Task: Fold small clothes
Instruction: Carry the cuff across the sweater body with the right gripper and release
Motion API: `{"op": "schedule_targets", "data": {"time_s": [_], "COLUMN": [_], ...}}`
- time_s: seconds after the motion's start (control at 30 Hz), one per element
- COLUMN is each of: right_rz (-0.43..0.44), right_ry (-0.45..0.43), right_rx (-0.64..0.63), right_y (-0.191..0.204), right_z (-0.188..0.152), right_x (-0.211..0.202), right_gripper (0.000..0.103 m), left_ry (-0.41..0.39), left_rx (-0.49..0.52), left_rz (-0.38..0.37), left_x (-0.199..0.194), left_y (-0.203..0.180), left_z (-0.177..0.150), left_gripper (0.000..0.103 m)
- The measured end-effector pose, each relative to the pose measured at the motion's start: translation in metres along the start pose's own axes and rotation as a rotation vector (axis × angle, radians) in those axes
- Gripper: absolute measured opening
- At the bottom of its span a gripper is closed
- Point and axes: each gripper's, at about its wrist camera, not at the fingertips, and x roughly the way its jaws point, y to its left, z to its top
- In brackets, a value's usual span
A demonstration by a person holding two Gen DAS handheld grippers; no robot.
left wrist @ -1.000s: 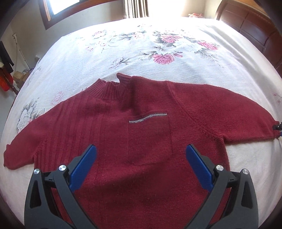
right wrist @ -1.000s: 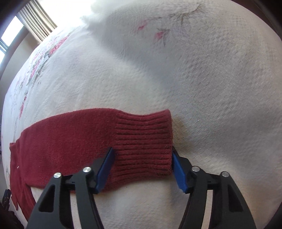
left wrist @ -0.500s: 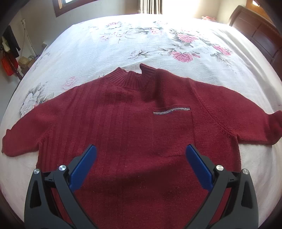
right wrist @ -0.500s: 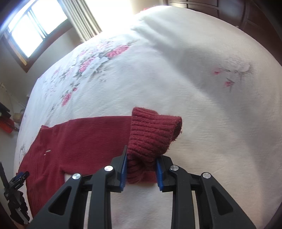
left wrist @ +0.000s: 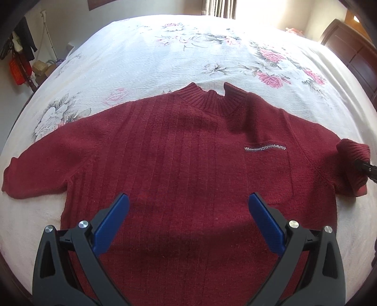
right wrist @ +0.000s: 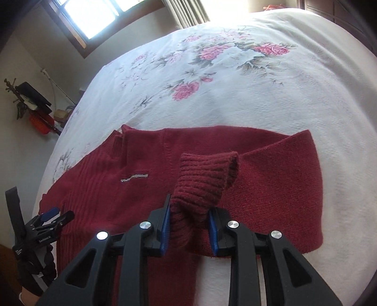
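One red sweater lay flat, front up, on the flowered bed. The left tongs hung apart above its hem; the right tongs were clamped on the cuff, which could slip free if tugged.

A white bedspread printed with pink roses and grey-green leaves covers the bed. Behind it – a window with a dark wooden frame, and curtains beside it. A dark wooden headboard stands at one side – clutter sits in the far corner.
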Motion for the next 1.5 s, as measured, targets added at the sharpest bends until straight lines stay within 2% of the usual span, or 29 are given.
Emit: {"op": "schedule_targets", "data": {"time_s": [0.17,0.23,0.33,0.37,0.43,0.57,0.73,0.83,0.9,0.93,1.03,1.1,1.13,1.2,1.23,1.27,1.37,1.5], "right_rz": [0.017,0.028,0.105,0.148,0.199,0.151,-0.060,-0.087,-0.086,-0.086,-0.084,-0.094,-0.093,-0.084,-0.083,-0.086,-0.094,-0.087], "right_ry": [0.060,0.089,0.117,0.109,0.074,0.011,-0.014,-0.015,-0.022,-0.025,-0.034,-0.042,-0.045,-0.048,-0.048,-0.047,-0.044,-0.045], "right_rx": [-0.025,-0.026,-0.019,-0.014,-0.007,0.039,0.003,0.013,0.029,0.034,0.056,0.064,0.069,0.082,0.086,0.088,0.100,0.106], "right_y": [0.030,0.035,0.036,0.035,0.032,0.010,-0.015,-0.029,-0.038,-0.040,-0.048,-0.052,-0.053,-0.055,-0.057,-0.058,-0.060,-0.061], "right_z": [-0.008,-0.013,-0.021,-0.024,-0.033,-0.059,-0.103,-0.127,-0.141,-0.147,-0.161,-0.169,-0.171,-0.174,-0.176,-0.178,-0.180,-0.180], "right_x": [0.039,0.051,0.051,0.044,0.026,-0.010,-0.037,-0.048,-0.055,-0.057,-0.061,-0.063,-0.062,-0.062,-0.062,-0.061,-0.058,-0.058], "right_gripper": [0.027,0.032,0.037,0.041,0.041,0.042,0.042,0.042,0.045,0.046,0.048,0.049,0.049,0.049,0.049,0.049,0.049,0.050], "left_ry": [0.007,0.013,0.024,0.028,0.042,0.103,0.190,0.238,0.275,0.289,0.343,0.340,0.336,0.319,0.311,0.308,0.285,0.182], "left_rx": [0.002,0.005,0.006,0.006,0.005,-0.011,-0.019,-0.036,-0.068,-0.083,-0.120,-0.144,-0.153,-0.169,-0.179,-0.193,-0.235,-0.231], "left_rz": [-0.012,-0.023,-0.053,-0.068,-0.107,-0.238,-0.363,-0.388,-0.423,-0.443,-0.513,-0.499,-0.491,-0.470,-0.458,-0.460,-0.492,-0.492], "left_x": [0.002,0.002,0.003,0.003,0.004,0.012,0.031,0.048,0.058,0.062,0.076,0.082,0.084,0.087,0.088,0.088,0.083,0.056], "left_y": [0.003,0.001,-0.004,-0.007,-0.014,-0.041,-0.087,-0.109,-0.119,-0.124,-0.138,-0.142,-0.143,-0.143,-0.141,-0.139,-0.132,-0.119], "left_z": [-0.003,-0.005,-0.007,-0.007,-0.008,-0.010,-0.015,-0.017,-0.018,-0.019,-0.021,-0.020,-0.019,-0.015,-0.014,-0.013,-0.010,-0.003], "left_gripper": [0.100,0.100,0.100,0.100,0.100,0.100,0.100,0.099,0.099,0.096,0.071,0.069,0.064,0.050,0.037,0.031,0.021,0.019]}}
